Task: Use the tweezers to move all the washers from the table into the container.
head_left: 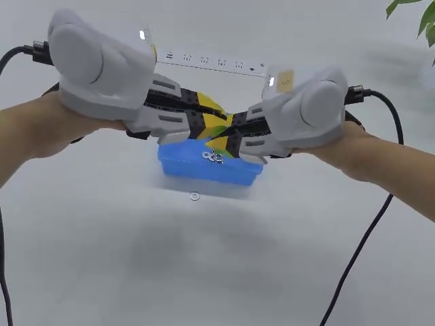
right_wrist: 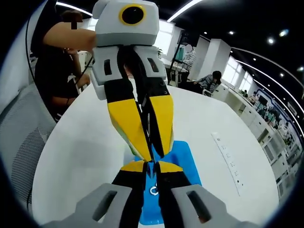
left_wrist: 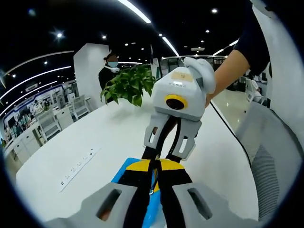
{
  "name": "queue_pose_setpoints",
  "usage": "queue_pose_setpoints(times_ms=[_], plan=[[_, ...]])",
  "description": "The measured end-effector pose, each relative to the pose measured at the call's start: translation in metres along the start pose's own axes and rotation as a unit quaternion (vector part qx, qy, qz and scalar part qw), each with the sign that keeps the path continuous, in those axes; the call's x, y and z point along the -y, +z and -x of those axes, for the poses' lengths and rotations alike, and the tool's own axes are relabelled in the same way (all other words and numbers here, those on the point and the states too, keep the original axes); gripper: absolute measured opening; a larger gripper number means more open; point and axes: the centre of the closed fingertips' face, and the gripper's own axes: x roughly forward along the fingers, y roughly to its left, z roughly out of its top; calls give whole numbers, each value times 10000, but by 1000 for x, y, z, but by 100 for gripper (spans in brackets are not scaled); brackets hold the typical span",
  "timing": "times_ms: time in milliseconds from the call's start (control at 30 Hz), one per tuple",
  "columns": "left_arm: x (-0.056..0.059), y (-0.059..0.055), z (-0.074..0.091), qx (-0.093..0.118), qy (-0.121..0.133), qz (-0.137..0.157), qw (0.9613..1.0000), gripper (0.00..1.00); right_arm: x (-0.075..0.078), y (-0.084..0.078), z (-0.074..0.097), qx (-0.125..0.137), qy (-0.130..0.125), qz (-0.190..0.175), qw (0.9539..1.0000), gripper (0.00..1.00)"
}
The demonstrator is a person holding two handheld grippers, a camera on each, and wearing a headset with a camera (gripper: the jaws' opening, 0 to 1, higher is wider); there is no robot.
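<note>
The two grippers meet tip to tip, up in the air over a blue container (head_left: 204, 171) that sits on the white bench (head_left: 102, 258). The left gripper (head_left: 212, 117) comes in from the left and the right gripper (head_left: 230, 136) comes in from the right. Their yellow and black tips almost touch, right above the middle of the container.

The left gripper's jaws are pulled in close, with just a thin slit between them. The right gripper's jaws are close together too, and a little blue shows through the gap. Something thin may sit between the tips. It is too small to tell if it is the tweezers, or which gripper holds it.

A few washers (head_left: 214, 157) lie in a small heap inside the container, just under the tips. In the right gripper view one of them shows through the gap between that gripper's own jaws. One more washer (head_left: 195, 197) lies on the bench, just in front of the container on the side near the person, below both grippers and apart from them.

A white power strip (head_left: 211, 62) lies on the bench behind the grippers. Green plant leaves (head_left: 416, 13) poke in at the top right corner.
</note>
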Motion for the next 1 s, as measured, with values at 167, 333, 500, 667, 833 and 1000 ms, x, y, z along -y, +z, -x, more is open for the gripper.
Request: queue_pose_setpoints(times_ms=[167,333,500,667,833,1000], plan=[[-2,1,1,-95,115,-209,9997,6,2,1,2,-25,-82,-95,9999,11],[-4,0,4,-158,179,-288,9993,6,1,2,4,-62,-96,-198,9997,14],[-6,-4,8,-241,248,-305,9989,6,-1,2,7,-110,-127,-289,9994,24],[-8,-2,14,-260,349,-344,9985,6,0,0,14,-143,-232,-433,9987,28],[-4,-1,20,-279,430,-360,9980,6,-7,-6,26,-198,-323,-482,9981,31],[6,2,26,-294,469,-433,9975,6,-16,-9,37,-203,-324,-424,9984,36]])
